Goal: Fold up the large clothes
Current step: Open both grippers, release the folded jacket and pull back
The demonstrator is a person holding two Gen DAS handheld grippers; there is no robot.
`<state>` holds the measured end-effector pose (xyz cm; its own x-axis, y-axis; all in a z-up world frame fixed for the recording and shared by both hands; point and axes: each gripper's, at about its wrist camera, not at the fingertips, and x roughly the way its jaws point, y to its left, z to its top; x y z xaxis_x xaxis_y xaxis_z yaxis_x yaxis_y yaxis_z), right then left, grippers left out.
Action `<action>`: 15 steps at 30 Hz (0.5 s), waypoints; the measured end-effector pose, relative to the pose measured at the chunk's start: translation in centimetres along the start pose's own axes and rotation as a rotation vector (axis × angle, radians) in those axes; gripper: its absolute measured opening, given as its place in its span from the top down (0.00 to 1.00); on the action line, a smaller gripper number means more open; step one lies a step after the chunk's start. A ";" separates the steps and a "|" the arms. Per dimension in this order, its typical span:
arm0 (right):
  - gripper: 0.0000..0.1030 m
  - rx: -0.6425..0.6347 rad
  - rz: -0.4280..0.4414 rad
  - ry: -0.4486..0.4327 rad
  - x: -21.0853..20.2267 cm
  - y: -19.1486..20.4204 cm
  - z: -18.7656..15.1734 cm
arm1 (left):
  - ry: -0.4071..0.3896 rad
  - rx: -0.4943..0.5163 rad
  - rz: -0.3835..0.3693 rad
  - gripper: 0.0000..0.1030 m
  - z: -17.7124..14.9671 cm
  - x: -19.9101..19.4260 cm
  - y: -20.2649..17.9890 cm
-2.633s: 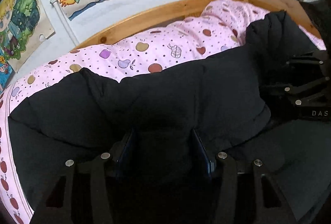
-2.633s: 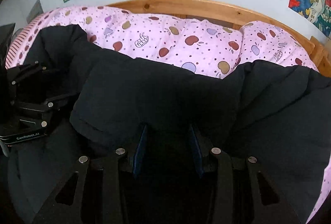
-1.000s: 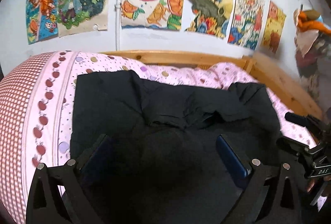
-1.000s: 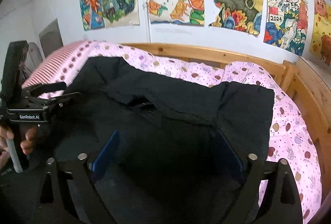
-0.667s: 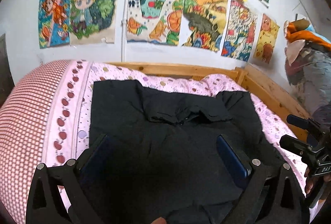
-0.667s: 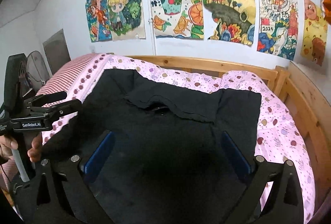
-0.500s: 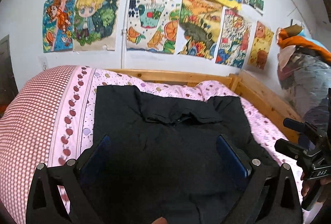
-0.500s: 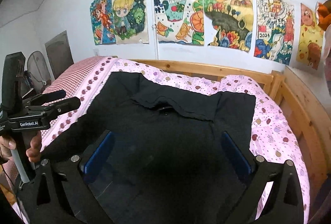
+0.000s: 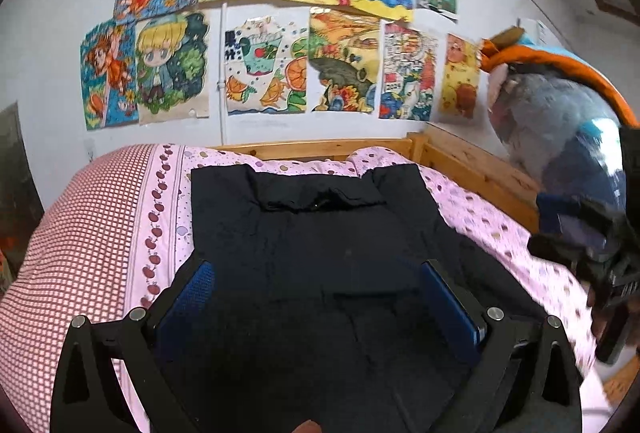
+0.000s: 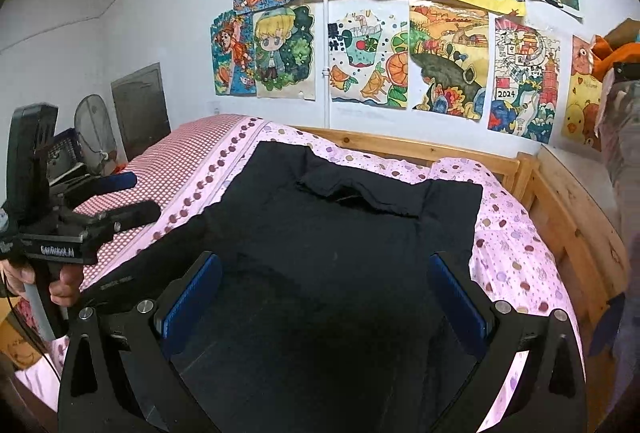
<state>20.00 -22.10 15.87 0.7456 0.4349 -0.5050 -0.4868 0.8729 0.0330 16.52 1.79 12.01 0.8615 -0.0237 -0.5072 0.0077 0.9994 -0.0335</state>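
- My left claw [image 9: 316, 297] stands wide, its blue pads [image 9: 450, 303] well apart and nothing pinched between them; I see only cloth lying below the gap.
- My right claw [image 10: 324, 297] is wide too, pads [image 10: 194, 297] spread, nothing gripped.
- The black garment [image 10: 340, 253] lies spread flat on the pink spotted bedcover [image 10: 516, 253]; from the right view it fills the middle of the frame and runs toward 12 o'clock, where its collar [image 10: 348, 189] sits near the wooden bed frame [image 10: 404, 147].
- In the left view the garment [image 9: 316, 233] lies the same way, collar at 12 o'clock, with the red checked part of the cover [image 9: 76, 233] at 9 o'clock.
- From the right camera, the left claw shows at 9 o'clock, a hand [image 10: 60, 283] on its handle, beside the garment's edge, not touching it.
- Drawings [image 10: 364, 53] cover the wall at 12 o'clock.
- A fan [image 10: 94, 137] stands at 10 o'clock in the right view.
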 end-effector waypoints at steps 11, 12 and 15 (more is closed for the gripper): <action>0.02 -0.028 0.022 0.036 -3.5 1.4 -4.7 | 0.048 0.073 0.023 0.00 -4.6 -3.1 1.4; 0.02 -0.029 0.036 0.052 -3.6 1.5 -5.4 | 0.059 0.082 0.025 0.00 -5.3 -3.3 1.6; 0.02 -0.015 0.096 0.102 -4.1 1.9 -6.6 | 0.087 0.105 0.020 0.00 -6.6 -3.8 2.0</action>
<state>13.05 -23.71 12.24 0.6456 0.4912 -0.5848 -0.5611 0.8245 0.0731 9.93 3.74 8.14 0.8149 -0.0017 -0.5795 0.0484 0.9967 0.0652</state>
